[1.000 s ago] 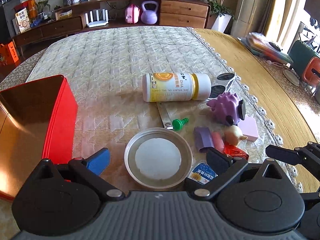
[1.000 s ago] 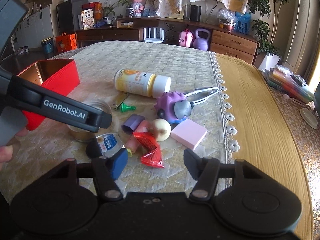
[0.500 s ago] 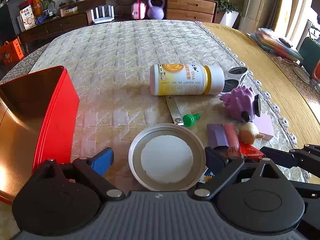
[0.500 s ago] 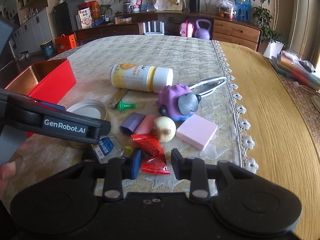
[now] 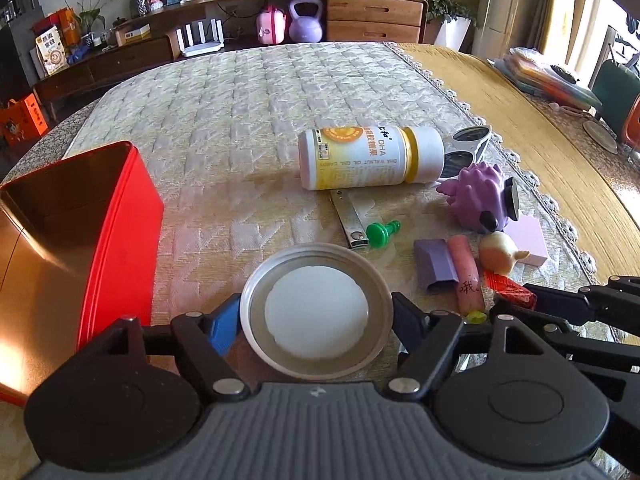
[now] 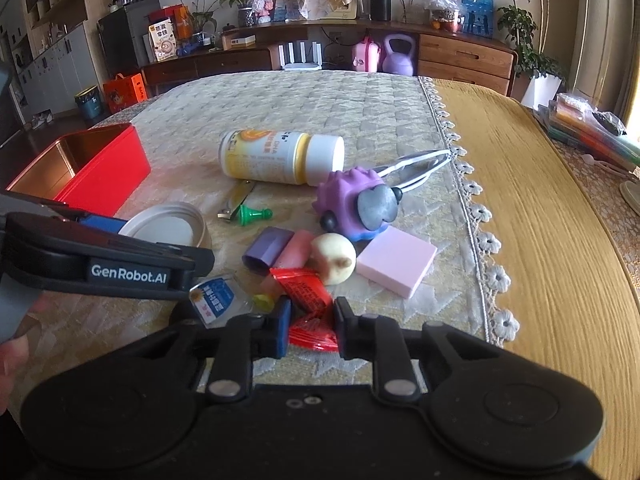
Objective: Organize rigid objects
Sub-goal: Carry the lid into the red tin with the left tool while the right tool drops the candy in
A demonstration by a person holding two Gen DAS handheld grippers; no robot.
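A round metal lid lies rim-up on the quilted cloth. My left gripper straddles it, jaws closing, with the blue pad and the black pad against opposite sides of its rim. A crumpled red wrapper lies at the near end of the pile. My right gripper is closing on it, and both pads touch the foil. The open red tin box stands to the left. A white and yellow bottle lies on its side further back.
Sunglasses, a purple spiky toy, nail clippers, a green pawn, a purple tube, a pink stick, a pale bulb, a pink block and a blue-white sachet crowd the cloth's right half. Bare wooden table lies beyond the lace edge.
The left jaws have come in from wide open to the lid's rim. The right jaws have narrowed from half open onto the red wrapper. Neither hand has shifted much.
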